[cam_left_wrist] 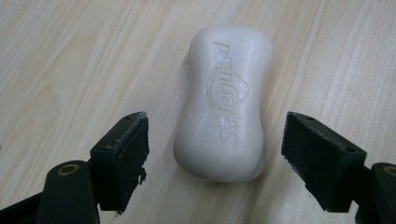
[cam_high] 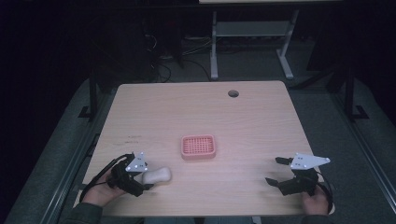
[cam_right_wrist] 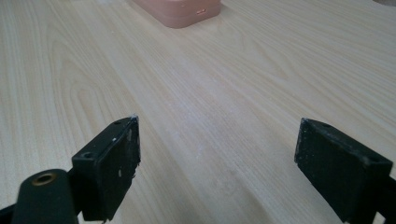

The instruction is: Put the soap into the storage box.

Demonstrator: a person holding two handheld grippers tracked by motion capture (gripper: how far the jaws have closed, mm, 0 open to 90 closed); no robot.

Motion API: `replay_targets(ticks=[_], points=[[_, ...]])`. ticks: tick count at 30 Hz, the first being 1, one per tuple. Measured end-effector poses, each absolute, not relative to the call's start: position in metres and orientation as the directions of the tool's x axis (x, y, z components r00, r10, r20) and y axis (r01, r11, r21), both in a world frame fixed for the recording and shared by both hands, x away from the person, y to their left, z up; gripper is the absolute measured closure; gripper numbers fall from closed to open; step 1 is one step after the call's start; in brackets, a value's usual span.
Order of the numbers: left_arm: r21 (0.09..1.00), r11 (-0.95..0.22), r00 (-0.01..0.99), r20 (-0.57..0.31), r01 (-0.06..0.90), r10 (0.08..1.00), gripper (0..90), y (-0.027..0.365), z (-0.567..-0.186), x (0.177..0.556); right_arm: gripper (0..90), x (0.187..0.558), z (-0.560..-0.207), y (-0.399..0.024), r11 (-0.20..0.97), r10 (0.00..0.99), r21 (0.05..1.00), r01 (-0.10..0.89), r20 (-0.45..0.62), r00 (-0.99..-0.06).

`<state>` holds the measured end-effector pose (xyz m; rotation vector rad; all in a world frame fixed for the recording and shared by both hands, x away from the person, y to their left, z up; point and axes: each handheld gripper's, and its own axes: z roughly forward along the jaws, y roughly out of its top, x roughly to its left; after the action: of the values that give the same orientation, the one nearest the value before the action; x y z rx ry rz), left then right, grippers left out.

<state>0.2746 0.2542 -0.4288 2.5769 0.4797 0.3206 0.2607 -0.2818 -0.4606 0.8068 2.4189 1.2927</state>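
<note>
While the bar of soap [cam_left_wrist: 223,103] lies flat on the table [cam_high: 261,121] near the person's left front corner, the left gripper [cam_left_wrist: 215,140] sits low over it with its jaws spread wide, one on each side of the bar's near end. Neither pad touches it yet; bare wood shows between each pad and the soap. In the high view the soap [cam_high: 158,175] rests just to the right of the left gripper [cam_high: 140,179], short of the pink soap dish [cam_high: 198,147] that stands near the middle of the table.

Judging by its look, the bar is hard, smooth and rather light, with rounded edges and a narrowed waist. Its glossy surface will likely be slippery, so a pinch on the bulging ends could squirt it out. The waist, where the long sides curve inward, seems the safest place to grip, with the pads flat against those two sides. From here the jaws would need to slide a little farther along the bar before closing, and close firmly but not so hard as to dent it.

Well apart on the other side of the table, the right gripper [cam_high: 292,171] hangs idle, its jaws also wide and holding nothing, with the dish [cam_right_wrist: 180,11] ahead of it.
</note>
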Motion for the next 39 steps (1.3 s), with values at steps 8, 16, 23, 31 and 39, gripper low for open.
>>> replay_targets(ticks=[8,16,23,31,39], points=[[0.502,-0.823,0.92,0.124,0.265,0.372,23.5,0.247,-0.429,0.279,13.5,0.261,-0.46,-0.282,0.442,0.594,0.83,0.34,0.013,-0.804],[0.495,-0.83,0.926,0.119,0.258,0.359,23.6,0.241,-0.43,0.284,13.5,0.26,-0.46,-0.282,0.443,0.593,0.83,0.339,0.013,-0.805],[0.488,-0.834,0.93,0.112,0.256,0.351,23.9,0.237,-0.431,0.288,13.5,0.261,-0.46,-0.282,0.443,0.593,0.83,0.337,0.011,-0.805],[0.482,-0.839,0.937,0.092,0.254,0.337,28.9,0.232,-0.433,0.292,13.5,0.261,-0.46,-0.281,0.444,0.593,0.83,0.338,0.011,-0.805],[0.468,-0.846,0.944,0.072,0.254,0.323,34.6,0.229,-0.436,0.296,13.5,0.261,-0.46,-0.281,0.444,0.591,0.831,0.335,0.009,-0.807]])
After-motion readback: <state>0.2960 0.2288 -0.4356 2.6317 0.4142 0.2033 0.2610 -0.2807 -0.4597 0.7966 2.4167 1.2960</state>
